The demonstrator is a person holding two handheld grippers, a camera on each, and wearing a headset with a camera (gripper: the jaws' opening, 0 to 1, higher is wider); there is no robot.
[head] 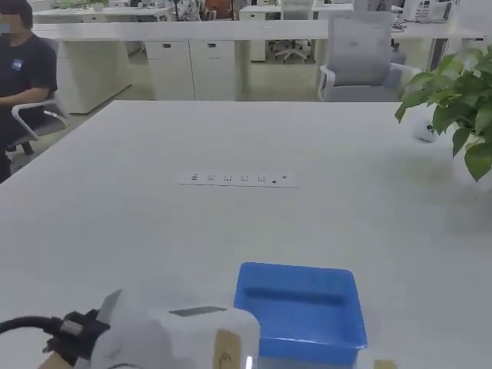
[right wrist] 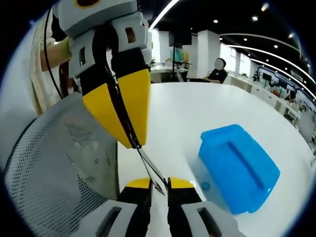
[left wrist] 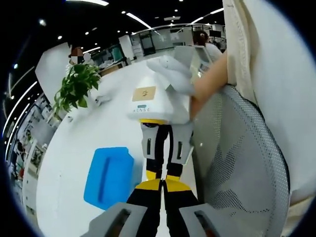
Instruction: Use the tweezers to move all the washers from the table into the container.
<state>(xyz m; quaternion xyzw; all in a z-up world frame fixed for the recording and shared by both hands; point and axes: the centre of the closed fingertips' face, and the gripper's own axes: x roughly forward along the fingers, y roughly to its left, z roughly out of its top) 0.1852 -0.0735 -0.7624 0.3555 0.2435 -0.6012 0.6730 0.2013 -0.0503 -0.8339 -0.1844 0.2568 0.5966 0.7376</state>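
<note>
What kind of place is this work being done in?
Probably an open-plan office: long rows of white desks with drawer cabinets, a grey office chair, and a potted plant.

The container [head: 300, 307] sits on the table [head: 346, 200] near its front edge. Behind it, mid-table, lies what may be a socket strip [head: 237, 179]; a plant [head: 457, 100] stands far right, a chair [head: 361, 61] beyond the back edge.
</note>
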